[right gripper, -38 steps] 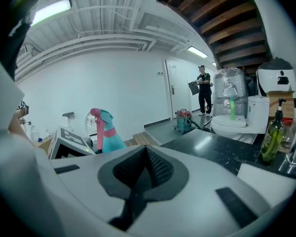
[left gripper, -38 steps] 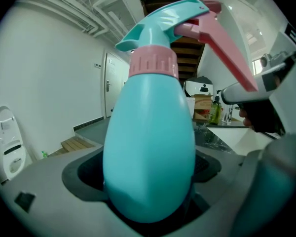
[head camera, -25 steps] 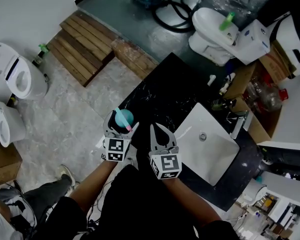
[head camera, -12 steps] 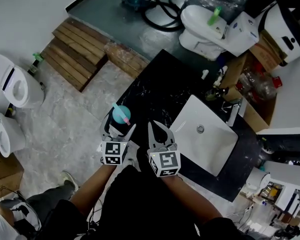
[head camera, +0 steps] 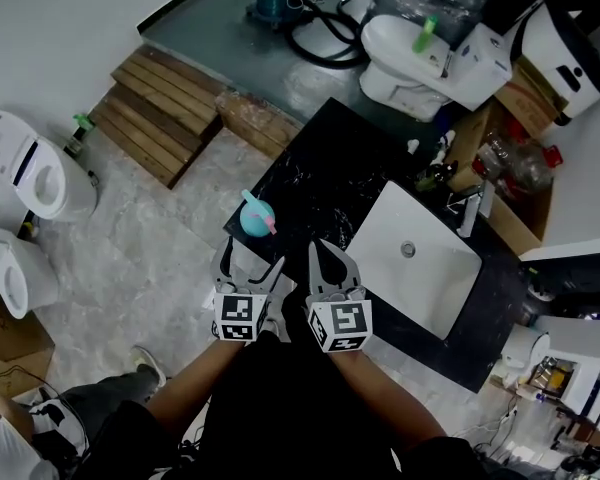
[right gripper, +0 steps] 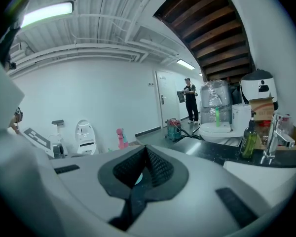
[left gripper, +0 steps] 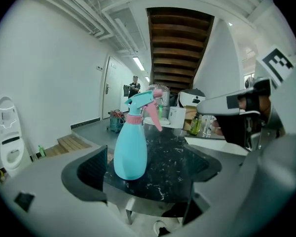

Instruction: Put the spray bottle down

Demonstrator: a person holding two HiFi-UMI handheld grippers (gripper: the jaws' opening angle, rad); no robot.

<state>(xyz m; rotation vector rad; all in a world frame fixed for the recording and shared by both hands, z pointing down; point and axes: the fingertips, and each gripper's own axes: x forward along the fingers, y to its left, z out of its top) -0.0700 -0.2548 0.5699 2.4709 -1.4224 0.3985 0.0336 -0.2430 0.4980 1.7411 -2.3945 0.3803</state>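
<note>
Looking down from the head view, the spray bottle is standing upright on the black counter, right by the near corner, with the pink trigger pointing toward the sink.

My left gripper sits just behind it with the jaws spread wide and nothing in them. In the left gripper view the bottle stands out in front of the open jaws, closer to the left pad than the right. The blue body is on the marble and the pink nozzle faces right. I think there's a sliver of space between the bottle and that left pad, but the wide-angle lens makes it hard to be sure. It definitely isn't being squeezed.

My right gripper is just beside the left one, over the counter edge next to the sink. In the right gripper view the right gripper has both pads pressed together with nothing gripped. A bit of blue and the pink bottle top show past them on the left.

Other stuff around:
- A white toilet on the floor at the far left.
- Wooden steps further back.
- A green soap bottle by the tap.
</note>
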